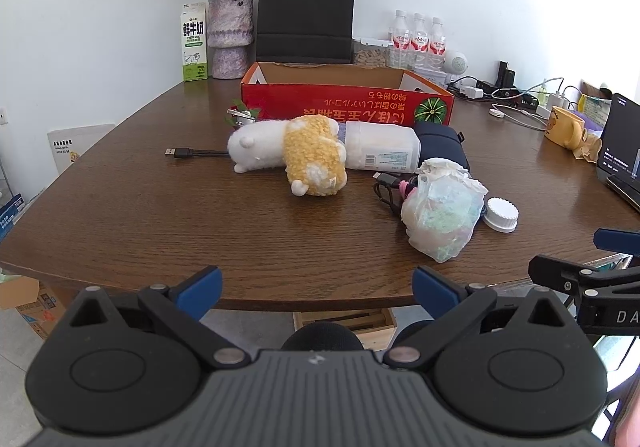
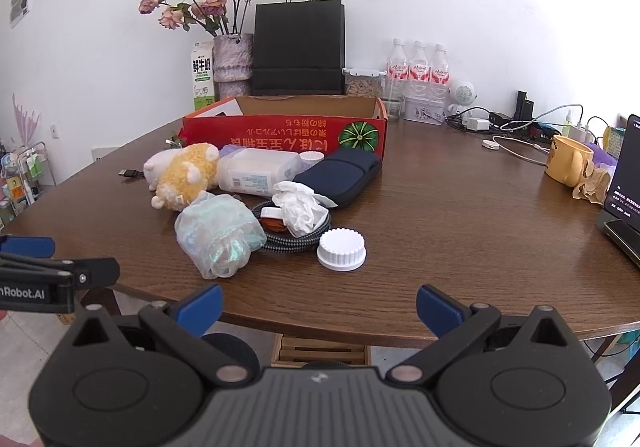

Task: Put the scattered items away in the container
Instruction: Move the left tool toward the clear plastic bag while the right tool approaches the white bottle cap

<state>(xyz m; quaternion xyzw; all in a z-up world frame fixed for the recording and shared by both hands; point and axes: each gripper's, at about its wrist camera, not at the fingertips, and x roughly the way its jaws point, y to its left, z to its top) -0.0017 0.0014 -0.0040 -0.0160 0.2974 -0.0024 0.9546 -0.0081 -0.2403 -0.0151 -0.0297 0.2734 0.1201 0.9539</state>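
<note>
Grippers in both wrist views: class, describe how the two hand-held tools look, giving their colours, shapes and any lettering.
Both match: a ribbed grey body, two rounded black housings and black linkage arms with silver pivot pins, ending in blue finger pads. The left gripper shows white lettering ending "Robot.AI" on its side in the right wrist view; the right gripper shows white letters "DA" in the left wrist view.

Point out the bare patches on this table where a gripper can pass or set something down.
Bare wood runs along the near edge of the brown wooden table, left of the white-and-yellow plush toy, and between the white ribbed lid and the yellow mug. It is crowded in front of the red cardboard box and around the crumpled plastic bag.
</note>
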